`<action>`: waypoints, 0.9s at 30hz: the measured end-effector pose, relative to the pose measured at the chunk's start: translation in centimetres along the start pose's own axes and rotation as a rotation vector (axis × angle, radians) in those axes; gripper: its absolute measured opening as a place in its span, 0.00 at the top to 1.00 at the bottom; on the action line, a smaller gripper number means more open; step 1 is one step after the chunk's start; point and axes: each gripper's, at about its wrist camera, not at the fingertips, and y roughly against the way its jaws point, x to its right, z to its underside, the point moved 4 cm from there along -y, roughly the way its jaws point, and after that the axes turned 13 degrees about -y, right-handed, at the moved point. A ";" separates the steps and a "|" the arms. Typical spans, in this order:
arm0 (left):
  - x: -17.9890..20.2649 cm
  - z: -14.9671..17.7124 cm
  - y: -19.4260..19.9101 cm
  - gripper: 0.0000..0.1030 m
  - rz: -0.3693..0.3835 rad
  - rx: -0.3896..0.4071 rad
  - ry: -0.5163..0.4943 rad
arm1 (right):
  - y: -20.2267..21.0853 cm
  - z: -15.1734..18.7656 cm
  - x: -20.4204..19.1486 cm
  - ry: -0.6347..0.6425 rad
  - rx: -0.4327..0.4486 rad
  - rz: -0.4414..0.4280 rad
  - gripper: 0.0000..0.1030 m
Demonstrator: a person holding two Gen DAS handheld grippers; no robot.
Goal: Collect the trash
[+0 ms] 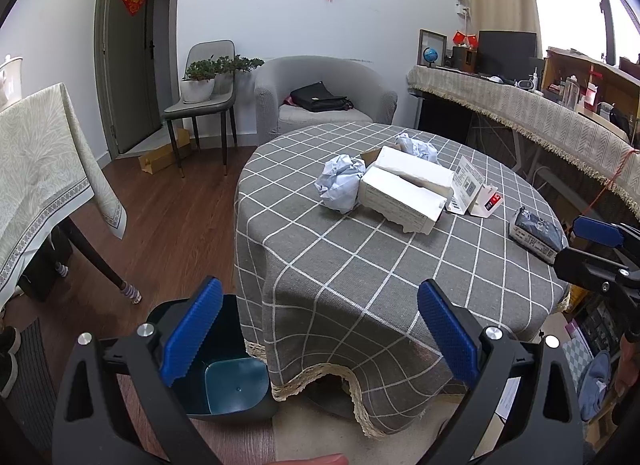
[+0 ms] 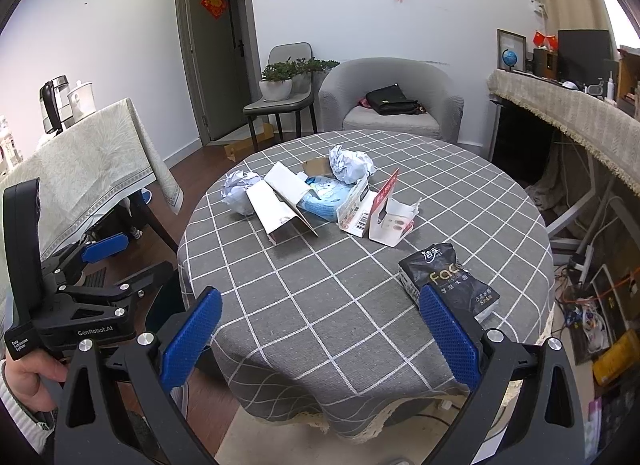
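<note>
Beside round table (image 1: 360, 273) edge, left tool (image 1: 320, 333) gaping, bin (image 1: 236, 389) below

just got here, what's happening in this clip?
A person holds two grippers at the near edge of a round table covered in a grey checked cloth. Both the left gripper and right gripper are open and empty. The trash is untouched: two crumpled paper balls, torn white boxes and a dark tissue pack. An open bin stands on the floor beside the table.
</note>
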 end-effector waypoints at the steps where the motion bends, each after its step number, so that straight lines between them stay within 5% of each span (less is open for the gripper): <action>1: 0.1 -0.2 -0.1 0.03 0.000 -0.002 0.000 | 0.0 0.0 0.0 0.000 0.000 0.000 0.03; 27: 0.2 0.0 -0.3 0.03 0.003 -0.010 0.001 | -0.2 0.0 -0.2 -0.002 0.001 0.002 0.03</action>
